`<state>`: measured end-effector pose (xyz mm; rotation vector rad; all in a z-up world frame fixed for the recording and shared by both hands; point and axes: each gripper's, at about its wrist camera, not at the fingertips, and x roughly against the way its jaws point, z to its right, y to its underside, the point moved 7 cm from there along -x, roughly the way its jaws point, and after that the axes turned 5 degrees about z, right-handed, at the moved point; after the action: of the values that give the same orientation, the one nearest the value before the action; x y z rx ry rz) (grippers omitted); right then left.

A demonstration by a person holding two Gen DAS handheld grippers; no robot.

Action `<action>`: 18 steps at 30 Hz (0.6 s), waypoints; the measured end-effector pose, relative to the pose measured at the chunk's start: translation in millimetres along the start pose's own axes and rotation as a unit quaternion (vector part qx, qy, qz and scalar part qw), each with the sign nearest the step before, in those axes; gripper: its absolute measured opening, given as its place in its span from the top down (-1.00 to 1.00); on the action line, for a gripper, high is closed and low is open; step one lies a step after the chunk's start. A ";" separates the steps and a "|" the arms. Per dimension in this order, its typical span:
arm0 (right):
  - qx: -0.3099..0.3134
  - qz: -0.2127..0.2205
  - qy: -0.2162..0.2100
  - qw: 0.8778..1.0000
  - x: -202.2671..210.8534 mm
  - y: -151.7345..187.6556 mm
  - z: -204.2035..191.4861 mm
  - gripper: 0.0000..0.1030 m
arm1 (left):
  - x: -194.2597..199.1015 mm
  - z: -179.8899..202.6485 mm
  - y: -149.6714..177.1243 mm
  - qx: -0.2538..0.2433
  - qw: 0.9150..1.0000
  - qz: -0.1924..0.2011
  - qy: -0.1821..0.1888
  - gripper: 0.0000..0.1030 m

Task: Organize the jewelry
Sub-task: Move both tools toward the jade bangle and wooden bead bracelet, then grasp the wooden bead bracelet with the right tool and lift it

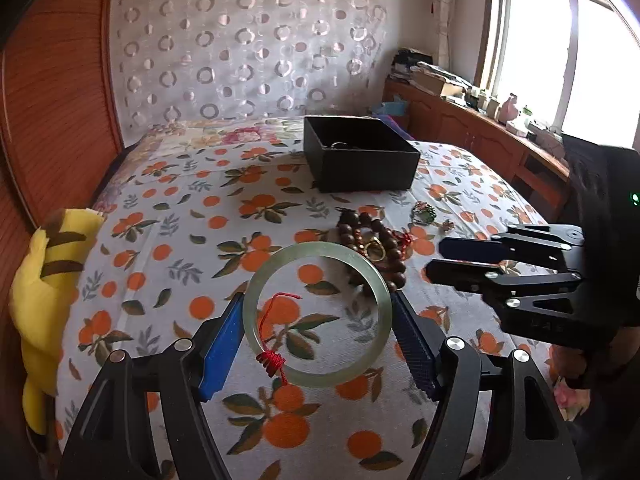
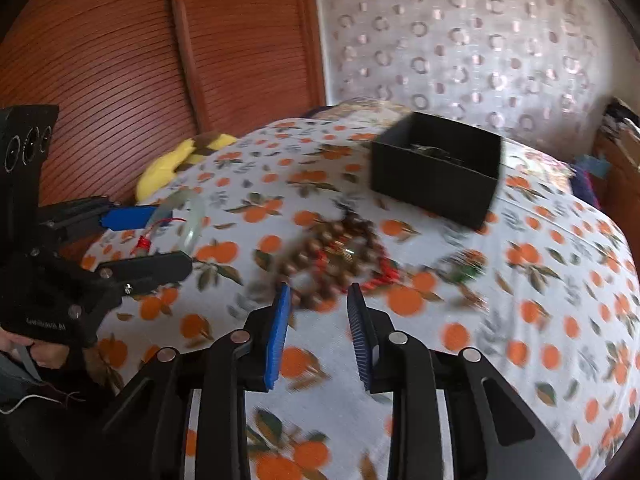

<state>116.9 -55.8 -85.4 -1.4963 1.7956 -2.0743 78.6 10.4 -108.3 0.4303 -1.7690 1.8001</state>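
Note:
My left gripper (image 1: 318, 304) is shut on a pale green jade bangle (image 1: 372, 286) with a red knotted cord (image 1: 272, 362), held above the bed. The bangle also shows in the right wrist view (image 2: 196, 220), between the left gripper's pads. A brown bead bracelet (image 1: 384, 240) with a gold ring and red cord lies on the sheet, with a green trinket (image 1: 425, 213) to its right. A black open box (image 1: 360, 160) stands farther back, with some jewelry inside. My right gripper (image 2: 319, 294) is open and empty, just short of the beads (image 2: 320, 256).
An orange-print sheet (image 1: 180, 216) covers the bed. A yellow plush toy (image 1: 44, 280) lies at the left edge by the wooden headboard (image 1: 52, 80). A wooden cabinet with clutter (image 1: 460, 96) runs under the window on the right.

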 end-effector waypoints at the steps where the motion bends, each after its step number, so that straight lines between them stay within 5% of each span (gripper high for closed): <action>1: 0.005 -0.004 -0.003 1.000 -5.2 -2.2 -4.2 0.39 | 1.0 -2.2 0.0 0.001 1.000 0.001 -0.001 -0.33; 18: 0.061 -0.072 -0.007 0.995 -55.0 -2.3 -26.6 0.51 | 6.7 -15.6 -1.1 0.012 1.000 0.008 -0.006 -0.33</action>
<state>130.8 -4.1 -114.9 -1.6469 1.5663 -2.1874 76.5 26.9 -104.5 0.4382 -1.7659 1.8351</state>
